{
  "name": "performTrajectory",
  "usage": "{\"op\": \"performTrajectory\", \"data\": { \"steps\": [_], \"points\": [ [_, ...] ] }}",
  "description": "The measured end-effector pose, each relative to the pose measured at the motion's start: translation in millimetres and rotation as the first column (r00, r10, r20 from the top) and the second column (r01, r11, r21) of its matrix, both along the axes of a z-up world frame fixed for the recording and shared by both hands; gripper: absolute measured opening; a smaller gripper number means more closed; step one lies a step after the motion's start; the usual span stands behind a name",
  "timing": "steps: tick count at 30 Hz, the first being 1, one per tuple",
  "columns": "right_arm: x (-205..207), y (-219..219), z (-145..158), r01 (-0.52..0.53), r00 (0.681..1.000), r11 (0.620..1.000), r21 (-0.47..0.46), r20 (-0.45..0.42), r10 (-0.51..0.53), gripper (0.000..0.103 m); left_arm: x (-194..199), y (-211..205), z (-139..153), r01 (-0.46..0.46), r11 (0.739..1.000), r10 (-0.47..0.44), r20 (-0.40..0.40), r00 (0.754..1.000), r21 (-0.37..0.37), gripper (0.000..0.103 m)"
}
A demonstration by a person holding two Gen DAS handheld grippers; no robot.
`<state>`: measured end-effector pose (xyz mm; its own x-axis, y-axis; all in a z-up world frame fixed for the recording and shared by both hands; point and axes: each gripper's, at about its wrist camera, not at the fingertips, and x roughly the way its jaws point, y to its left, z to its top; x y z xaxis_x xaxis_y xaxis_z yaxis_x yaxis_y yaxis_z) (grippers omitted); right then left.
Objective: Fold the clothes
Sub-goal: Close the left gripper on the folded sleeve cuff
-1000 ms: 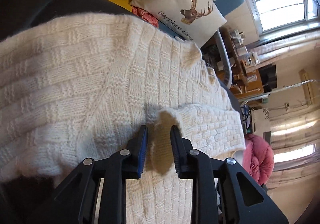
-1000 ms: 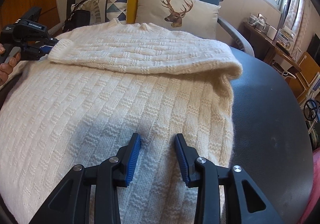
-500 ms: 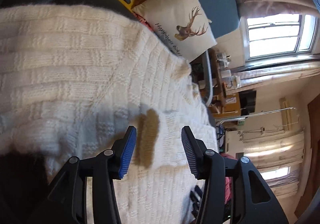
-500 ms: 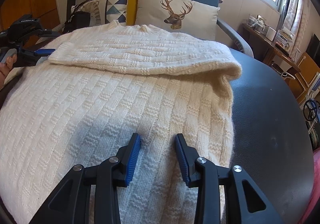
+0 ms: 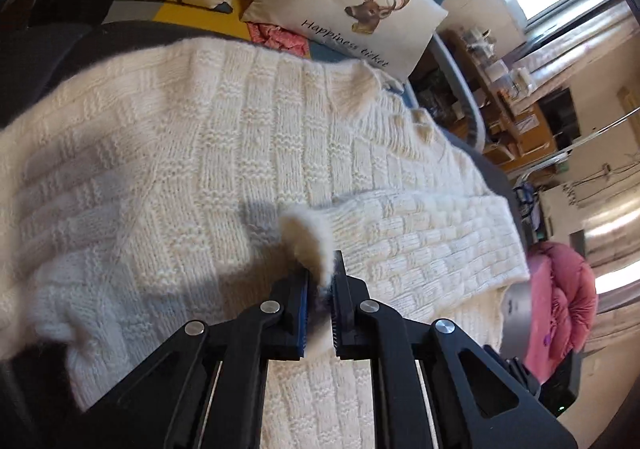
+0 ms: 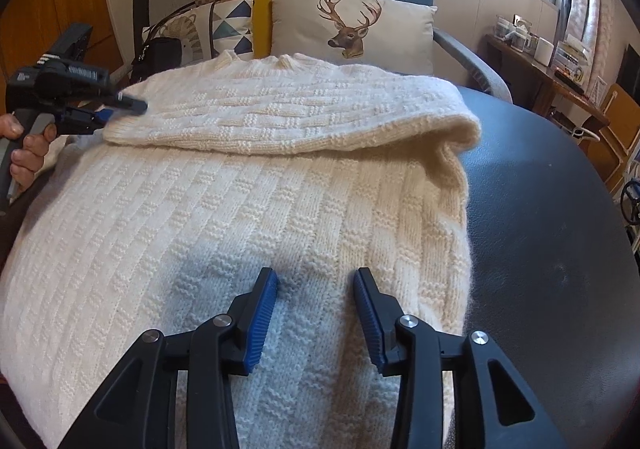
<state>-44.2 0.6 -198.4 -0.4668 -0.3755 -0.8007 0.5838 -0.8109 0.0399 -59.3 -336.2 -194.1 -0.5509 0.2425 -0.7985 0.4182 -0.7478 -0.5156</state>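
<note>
A cream knit sweater point(image 6: 248, 209) covers the dark round table point(image 6: 560, 209), one sleeve point(image 6: 280, 117) folded across its chest. The right gripper point(image 6: 316, 281) hovers spread above the hem. The left gripper point(image 5: 320, 285) pinches what looks like the sleeve's cuff point(image 5: 308, 237).

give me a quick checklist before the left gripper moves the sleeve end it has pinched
1. Left gripper shut on the cuff: ok, knit sits between the fingers.
2. Grip depth: cannot tell, only a small tuft shows.
3. Right gripper out of the fold's way: ok, open above the sweater body, holding nothing.
4. Sleeve lying flat across the chest: ok.
5. Sweater fully on the dark tabletop: cannot tell, the near hem is out of view.
6. Deer cushion clear of the sweater: ok.
</note>
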Motion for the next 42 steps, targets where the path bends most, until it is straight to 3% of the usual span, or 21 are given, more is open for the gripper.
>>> {"op": "performTrajectory", "data": {
  "steps": [3,5,10,21,26,29,33,42],
  "points": [
    [-7.1,13.0,8.5,0.050,0.999,0.996,-0.076,0.016,-0.049,0.037,5.8,-0.4,11.0,-0.026,1.000,0.027,-0.037,0.999,0.015,0.007],
    [-14.0,25.5,19.6,0.116,0.993,0.987,-0.108,-0.026,-0.119,0.037,7.4,-0.8,27.7,-0.036,0.998,0.041,-0.088,0.995,0.055,0.007],
    [-51.1,54.6,33.0,0.277,0.958,0.943,-0.184,-0.018,-0.285,0.040,-6.1,12.1,80.6,0.010,0.998,0.002,-0.187,0.982,0.064,0.007],
    [-91.7,38.6,14.6,0.299,0.954,0.946,-0.123,0.022,-0.299,0.040,-58.2,74.2,195.2,0.165,0.986,-0.141,-0.370,0.918,0.033,0.007],
    [-106.1,30.4,18.2,0.293,0.954,0.952,-0.085,-0.032,-0.297,0.040,-79.1,112.1,231.5,0.243,0.970,-0.217,-0.420,0.881,0.009,0.007],
    [-117.7,28.6,21.8,0.278,0.956,0.957,-0.086,-0.070,-0.284,0.032,-88.2,130.5,246.0,0.277,0.961,-0.245,-0.439,0.865,0.008,0.007],
    [-132.4,36.2,22.6,0.278,0.957,0.954,-0.110,-0.047,-0.285,0.017,-94.1,142.9,256.2,0.291,0.957,-0.261,-0.452,0.853,-0.003,0.007],
    [-141.2,57.0,11.0,0.306,0.952,0.943,-0.133,0.013,-0.307,0.017,-88.7,125.6,255.6,0.243,0.970,-0.214,-0.468,0.857,0.000,0.007]
  ]
}}
